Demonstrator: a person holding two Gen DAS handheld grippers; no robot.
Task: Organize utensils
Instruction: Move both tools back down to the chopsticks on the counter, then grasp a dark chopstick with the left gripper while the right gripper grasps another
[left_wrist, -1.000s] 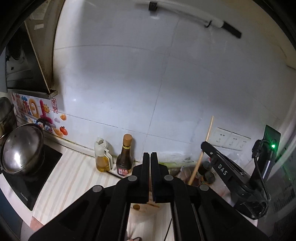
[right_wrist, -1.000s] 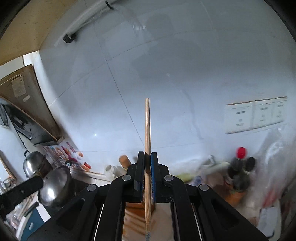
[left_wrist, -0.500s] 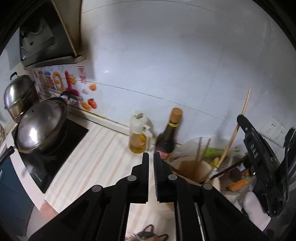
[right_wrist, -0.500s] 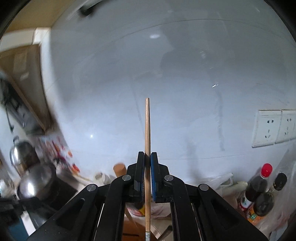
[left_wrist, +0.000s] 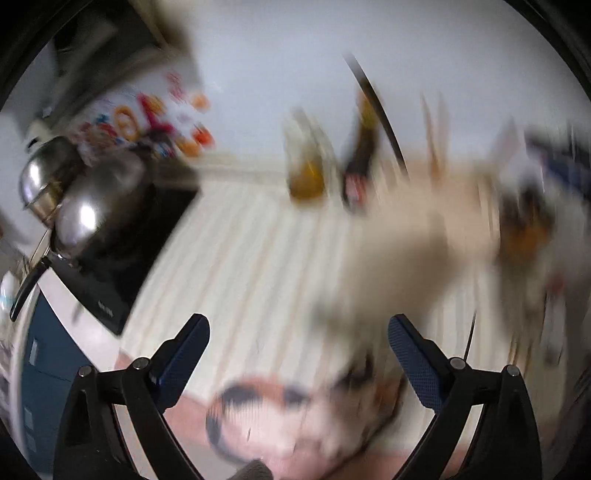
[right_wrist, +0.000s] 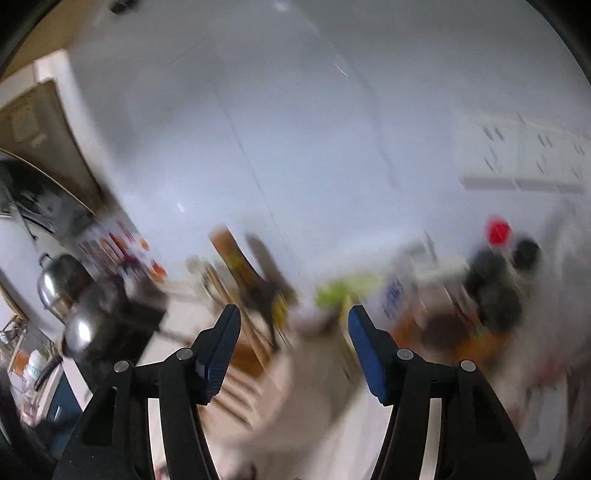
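Both now views are heavily motion-blurred. My left gripper (left_wrist: 298, 343) is open wide and empty above the striped countertop (left_wrist: 240, 251). A blurred beige utensil holder (left_wrist: 406, 236) with wooden sticks (left_wrist: 434, 140) standing in it lies ahead to the right. My right gripper (right_wrist: 294, 334) is open and empty. Below and between its fingers is the blurred beige holder (right_wrist: 314, 373), with wooden sticks (right_wrist: 255, 347) leaning at its left. The single chopstick it held is no longer between the fingers.
Steel pots (left_wrist: 74, 210) sit on a black cooktop (left_wrist: 122, 266) at the left. An oil jug (left_wrist: 306, 173) and a dark bottle (left_wrist: 360, 166) stand by the white tiled wall. Dark bottles (right_wrist: 495, 280) and bags crowd the right. Wall sockets (right_wrist: 532, 155) are upper right.
Both grippers have opened. The right one has let go of the long wooden chopstick. Both views have swung downward toward the counter and holder, with fast motion.
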